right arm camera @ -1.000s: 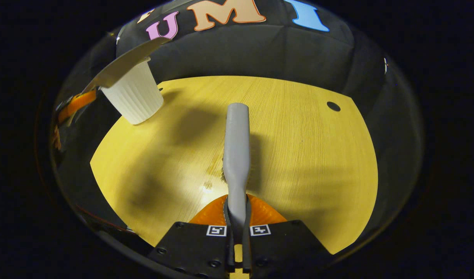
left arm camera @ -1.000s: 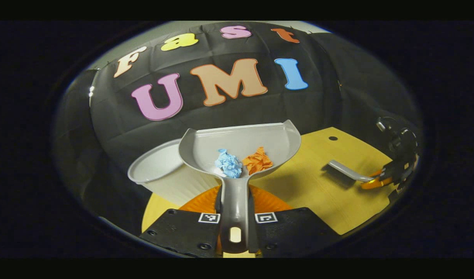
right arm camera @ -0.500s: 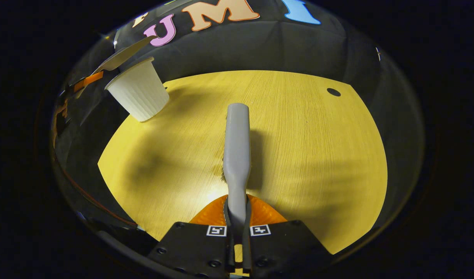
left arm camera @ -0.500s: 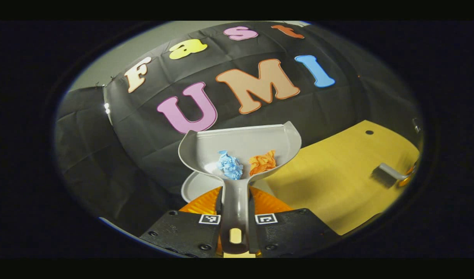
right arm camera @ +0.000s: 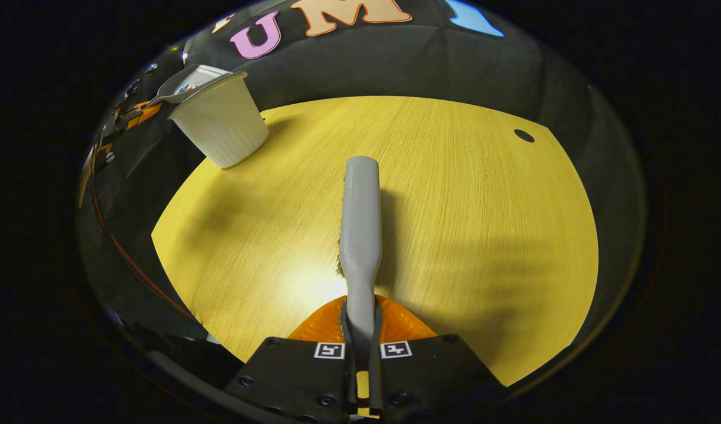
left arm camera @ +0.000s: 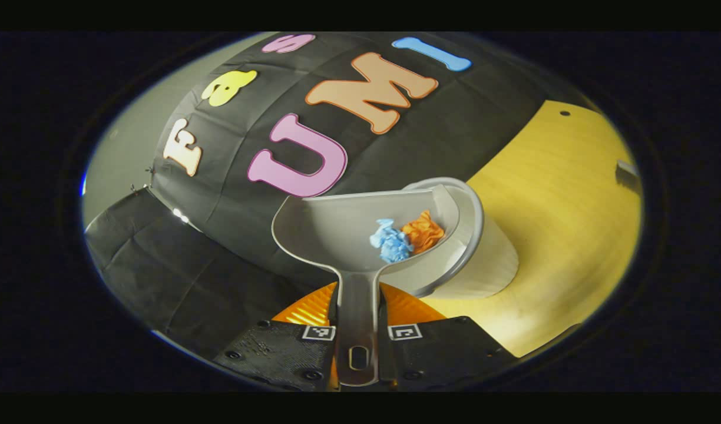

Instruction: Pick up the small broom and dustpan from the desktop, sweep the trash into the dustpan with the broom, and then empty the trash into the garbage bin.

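We record a clear change since half a second ago: in the left gripper view the grey plastic dustpan (left arm camera: 360, 235) has been rolled over to its right, and the white ribbed plastic garbage bin (left arm camera: 484, 265), which then showed only as a sliver of rim below the pan, now sits behind and under the pan's right-hand corner. The crumpled blue paper ball (left arm camera: 389, 242) and the crumpled orange paper ball (left arm camera: 424, 231) have slid from the middle of the pan toward that lowered corner, just above the bin's open mouth; both remain inside the pan and touch one another. The yellow wood-grain bench (left arm camera: 561, 194) has swung up to the right of the view.

The left gripper (left arm camera: 358, 347) has its jaws closed on the dustpan's narrow grey handle, which carries an oval hanging hole near its end. The pan is a smooth, shallow scoop with raised side walls.

In the right gripper view little has altered: the right gripper (right arm camera: 360, 353) keeps its jaws clamped on the handle of the small grey plastic broom (right arm camera: 360, 224), whose flat, rounded back points away over the bench (right arm camera: 455, 206), dark bristles just showing beneath it. The bin (right arm camera: 222, 123) stands near the bench's far left edge, tapered and vertically ribbed, with the dustpan (right arm camera: 178, 85) tilted over its rim. A small dark round hole (right arm camera: 523, 135) marks the bench's far right.
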A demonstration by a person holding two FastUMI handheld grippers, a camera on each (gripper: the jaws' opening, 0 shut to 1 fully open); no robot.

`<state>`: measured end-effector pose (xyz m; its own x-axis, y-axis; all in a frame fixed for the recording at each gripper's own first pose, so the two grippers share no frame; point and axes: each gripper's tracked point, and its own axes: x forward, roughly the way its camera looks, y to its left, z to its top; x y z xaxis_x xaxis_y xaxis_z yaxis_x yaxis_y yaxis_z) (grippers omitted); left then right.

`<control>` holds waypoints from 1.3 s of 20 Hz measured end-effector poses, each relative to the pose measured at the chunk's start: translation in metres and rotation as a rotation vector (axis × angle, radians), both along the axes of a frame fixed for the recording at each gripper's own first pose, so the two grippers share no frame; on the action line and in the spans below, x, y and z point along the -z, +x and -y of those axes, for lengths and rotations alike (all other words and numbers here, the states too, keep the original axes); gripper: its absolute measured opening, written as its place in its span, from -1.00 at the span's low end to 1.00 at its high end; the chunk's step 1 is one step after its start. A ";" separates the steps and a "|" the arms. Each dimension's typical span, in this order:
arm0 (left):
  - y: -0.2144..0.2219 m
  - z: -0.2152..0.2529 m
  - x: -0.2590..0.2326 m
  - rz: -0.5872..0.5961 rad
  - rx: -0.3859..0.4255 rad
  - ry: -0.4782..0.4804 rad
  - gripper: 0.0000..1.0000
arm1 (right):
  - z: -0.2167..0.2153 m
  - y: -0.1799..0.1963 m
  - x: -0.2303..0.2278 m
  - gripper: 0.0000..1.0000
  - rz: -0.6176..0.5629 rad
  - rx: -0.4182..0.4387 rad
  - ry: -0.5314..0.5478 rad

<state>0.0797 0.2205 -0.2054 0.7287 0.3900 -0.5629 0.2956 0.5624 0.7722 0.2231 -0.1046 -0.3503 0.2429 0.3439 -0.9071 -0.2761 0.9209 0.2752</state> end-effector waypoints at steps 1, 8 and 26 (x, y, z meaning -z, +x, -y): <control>-0.001 -0.004 0.000 -0.021 0.019 0.038 -0.63 | 0.001 0.000 0.001 -0.87 0.000 -0.005 0.003; 0.021 -0.025 -0.033 -0.200 0.343 0.569 -0.63 | 0.000 0.003 0.003 -0.87 -0.002 -0.041 -0.007; 0.023 0.062 -0.052 0.120 0.153 -0.010 -0.58 | 0.002 -0.001 -0.019 -0.87 0.095 0.041 -0.018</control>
<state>0.1030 0.1586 -0.1531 0.8412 0.2648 -0.4714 0.2839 0.5256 0.8020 0.2219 -0.1064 -0.3317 0.3418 0.3158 -0.8851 -0.2621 0.9365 0.2329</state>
